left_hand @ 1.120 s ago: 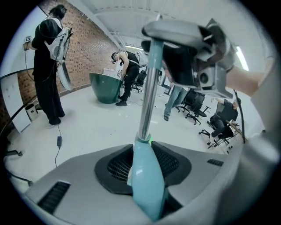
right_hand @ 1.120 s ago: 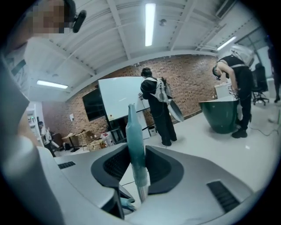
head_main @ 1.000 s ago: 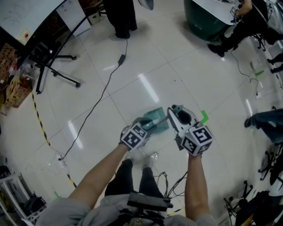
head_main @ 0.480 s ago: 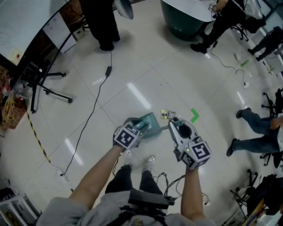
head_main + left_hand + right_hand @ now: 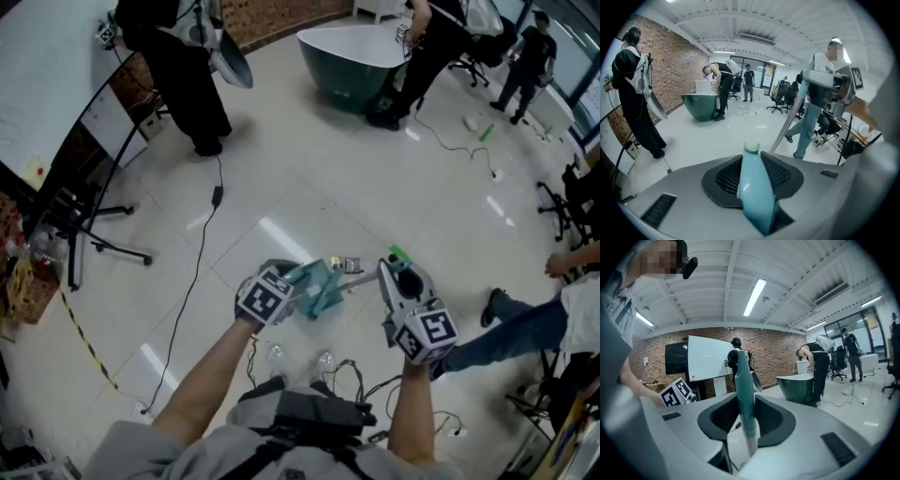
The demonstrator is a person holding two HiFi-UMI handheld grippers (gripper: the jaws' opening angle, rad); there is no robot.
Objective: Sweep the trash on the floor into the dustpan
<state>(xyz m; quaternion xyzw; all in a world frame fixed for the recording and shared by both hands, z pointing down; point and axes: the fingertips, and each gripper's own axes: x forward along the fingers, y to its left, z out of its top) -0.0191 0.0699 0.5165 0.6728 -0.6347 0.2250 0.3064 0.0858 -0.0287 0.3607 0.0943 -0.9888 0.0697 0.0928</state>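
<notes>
Glossy white floor [image 5: 309,178], black cable [image 5: 217,195], green tub [image 5: 349,56]

Dustpan [image 5: 317,284] interior indistinct, too small

Glossy tiled floor [image 5: 309,187]; plastic dustpan [image 5: 314,286]

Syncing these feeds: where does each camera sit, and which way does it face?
Head view: on the head, facing steeply down at the floor; both forearms show.
Left gripper view: on left tongs, jaws just closing on dustpan handle; faces green tub.
Right gripper view: on right tongs, shut on broom handle; faces whiteboard.
Shared: green tub.
</notes>
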